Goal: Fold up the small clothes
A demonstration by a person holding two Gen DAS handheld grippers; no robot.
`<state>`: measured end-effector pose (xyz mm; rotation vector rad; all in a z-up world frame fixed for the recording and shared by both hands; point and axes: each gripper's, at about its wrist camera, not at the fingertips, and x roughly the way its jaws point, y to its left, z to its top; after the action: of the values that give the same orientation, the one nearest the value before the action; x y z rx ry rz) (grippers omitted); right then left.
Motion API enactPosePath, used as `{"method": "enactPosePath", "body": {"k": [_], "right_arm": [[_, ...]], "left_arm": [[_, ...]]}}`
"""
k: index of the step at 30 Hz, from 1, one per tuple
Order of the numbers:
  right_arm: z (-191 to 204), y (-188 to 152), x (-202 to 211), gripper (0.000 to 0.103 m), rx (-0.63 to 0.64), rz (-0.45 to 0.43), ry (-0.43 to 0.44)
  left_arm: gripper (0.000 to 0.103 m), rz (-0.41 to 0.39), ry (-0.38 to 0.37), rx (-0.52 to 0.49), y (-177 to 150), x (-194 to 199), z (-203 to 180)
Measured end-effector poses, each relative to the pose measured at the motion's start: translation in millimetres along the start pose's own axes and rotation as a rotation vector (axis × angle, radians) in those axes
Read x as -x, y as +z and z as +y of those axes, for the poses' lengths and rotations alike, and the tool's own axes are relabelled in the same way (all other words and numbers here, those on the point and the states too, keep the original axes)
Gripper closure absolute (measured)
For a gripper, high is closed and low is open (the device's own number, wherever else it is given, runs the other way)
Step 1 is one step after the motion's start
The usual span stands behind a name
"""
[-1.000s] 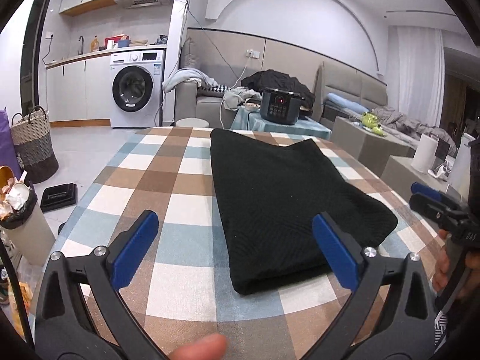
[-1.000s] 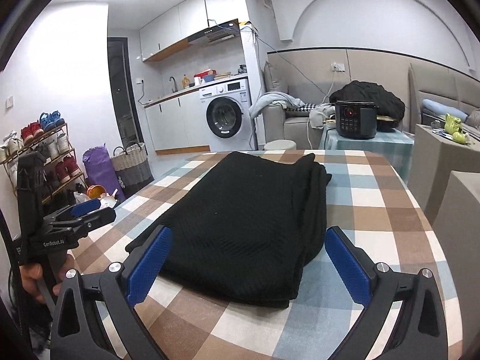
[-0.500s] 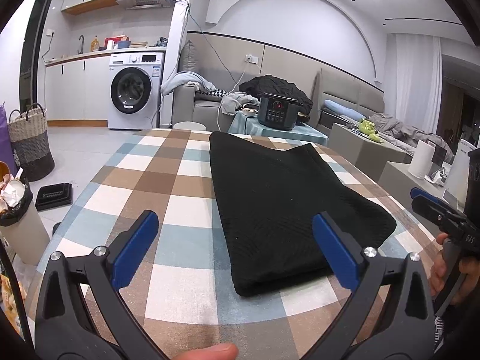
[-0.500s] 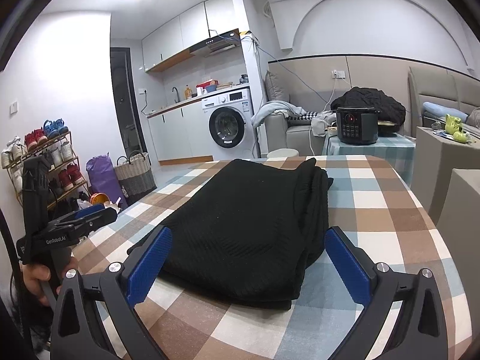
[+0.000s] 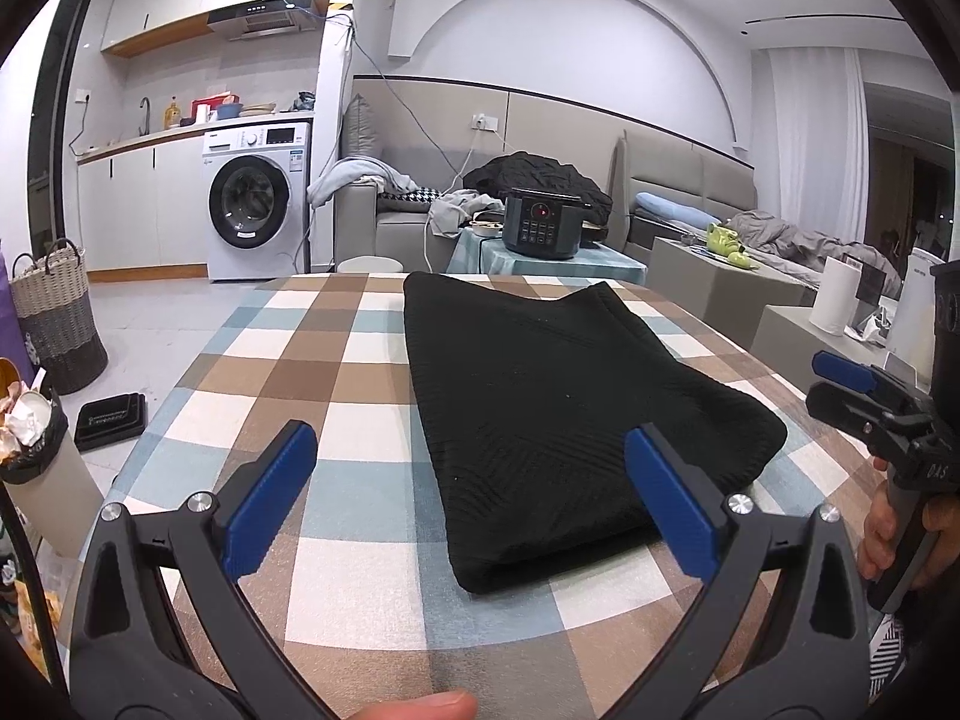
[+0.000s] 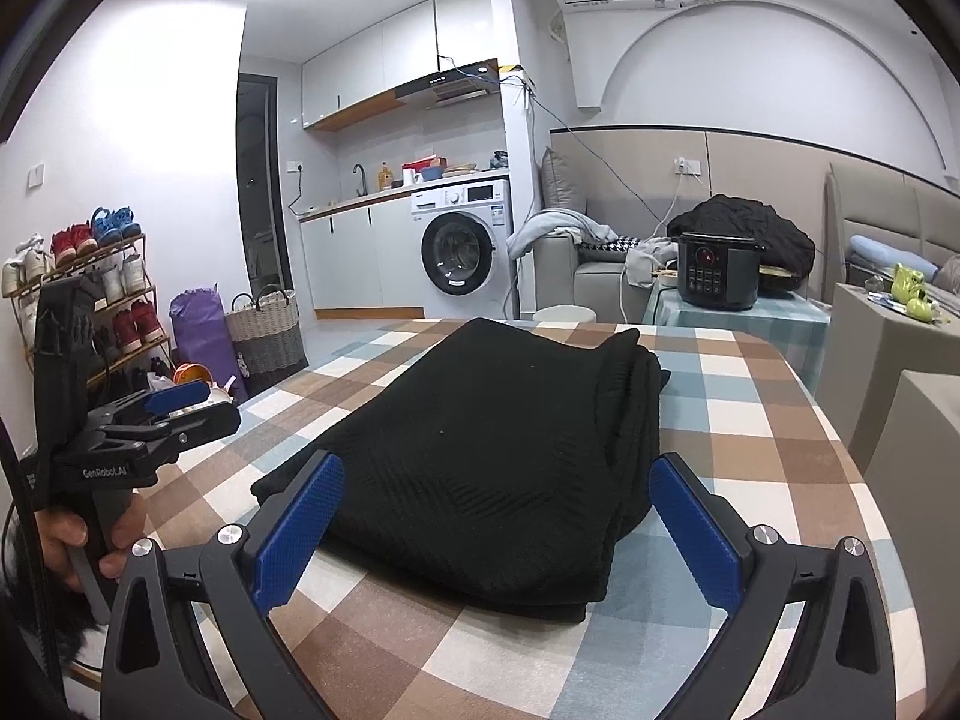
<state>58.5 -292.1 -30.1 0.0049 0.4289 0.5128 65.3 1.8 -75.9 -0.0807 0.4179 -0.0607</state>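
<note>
Garment [image 5: 558, 414], black with a ribbed knit, lies folded into a flat rectangle on the checked table [image 5: 312, 372], layered edges stacked along its right side. Left gripper [image 5: 474, 498] and right gripper [image 6: 492, 528] hover spread wide at its near end, gripping nothing, clear of the cloth.

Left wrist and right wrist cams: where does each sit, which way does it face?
Left wrist: on the left gripper, above the table's near-left edge, looking along open jaws at the black folded garment; right gripper and its hand at right.
Right wrist: on the right gripper, near-right, open jaws straddling the garment's near edge; left gripper at left.
Shared: garment, checkered tablecloth, washing machine, cooker.
</note>
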Motion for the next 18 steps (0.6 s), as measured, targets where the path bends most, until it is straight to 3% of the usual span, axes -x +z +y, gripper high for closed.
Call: {"method": "enactPosePath", "body": {"k": [18], "right_arm": [[-5.7, 0.4, -2.3, 0.0, -0.031, 0.009, 0.011]], "left_arm": [[0.001, 0.001, -0.006, 0.01, 0.1, 0.4, 3.3]]}}
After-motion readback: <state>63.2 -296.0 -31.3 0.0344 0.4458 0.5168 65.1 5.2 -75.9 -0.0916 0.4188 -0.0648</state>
